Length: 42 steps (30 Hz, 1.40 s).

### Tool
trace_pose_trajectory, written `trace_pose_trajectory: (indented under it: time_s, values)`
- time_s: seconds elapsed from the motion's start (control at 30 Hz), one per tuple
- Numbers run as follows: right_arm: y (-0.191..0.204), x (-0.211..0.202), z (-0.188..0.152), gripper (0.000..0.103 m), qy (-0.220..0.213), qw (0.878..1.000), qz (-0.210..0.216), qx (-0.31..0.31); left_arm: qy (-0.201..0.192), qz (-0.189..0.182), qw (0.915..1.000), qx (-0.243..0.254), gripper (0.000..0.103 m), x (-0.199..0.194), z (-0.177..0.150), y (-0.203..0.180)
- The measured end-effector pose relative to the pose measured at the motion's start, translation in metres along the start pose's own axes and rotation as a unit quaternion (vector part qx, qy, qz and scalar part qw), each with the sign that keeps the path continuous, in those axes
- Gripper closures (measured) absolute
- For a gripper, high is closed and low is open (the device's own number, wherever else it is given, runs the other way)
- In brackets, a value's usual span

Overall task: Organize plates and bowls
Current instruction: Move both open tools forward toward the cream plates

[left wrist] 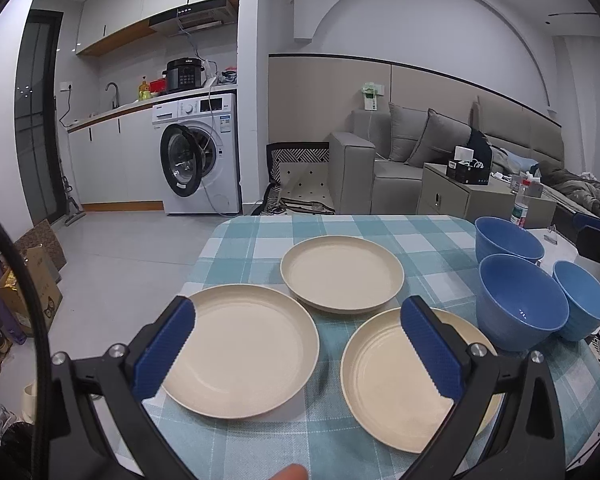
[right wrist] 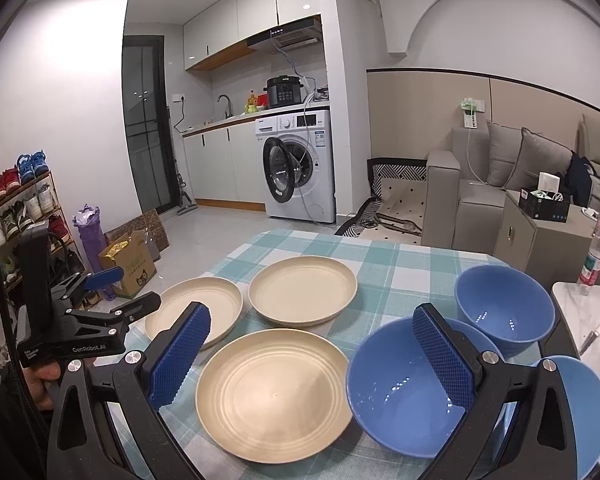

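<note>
**Plates and bowls before two empty grippers**

Left wrist view: left gripper [left wrist: 298,354] wide open, empty; three cream plates [left wrist: 342,274] ahead, blue bowls [left wrist: 520,300] to its right.

Right wrist view: right gripper [right wrist: 312,360] wide open, empty; nearest plate [right wrist: 274,392] between fingers, nearest bowl [right wrist: 400,388] behind right finger.

Both tools are raised and empty. The left hand-held gripper [left wrist: 298,356] has its blue-padded fingers [left wrist: 164,354] spread wide, nothing between them. The right hand-held gripper [right wrist: 312,356] is likewise spread wide apart and grips nothing. In the right wrist view, a hand [right wrist: 44,384] wraps the left tool's black handle; a fingertip [left wrist: 290,472] edges the left view.
</note>
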State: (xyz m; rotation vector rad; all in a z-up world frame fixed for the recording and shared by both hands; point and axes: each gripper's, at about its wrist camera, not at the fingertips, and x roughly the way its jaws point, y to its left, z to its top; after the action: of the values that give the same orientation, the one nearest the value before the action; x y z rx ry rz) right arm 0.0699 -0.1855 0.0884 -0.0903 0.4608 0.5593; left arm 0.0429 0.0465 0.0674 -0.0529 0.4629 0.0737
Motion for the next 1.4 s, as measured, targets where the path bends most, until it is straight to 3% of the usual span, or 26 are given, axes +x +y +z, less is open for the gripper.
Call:
trace_pose_trajectory:
  time_s: [0.5, 1.4]
  values:
    - [-0.011, 0.054, 0.038, 0.000, 0.044, 0.999, 0.018, 0.017, 0.039, -0.004, 0.9991, -0.015, 0.000, 0.046, 0.024, 0.019]
    - [-0.031, 0.157, 0.066, 0.000, 0.120, 0.992, 0.011, 0.030, 0.088, -0.002, 0.9959, -0.020, 0.000, 0.126, 0.048, 0.035]
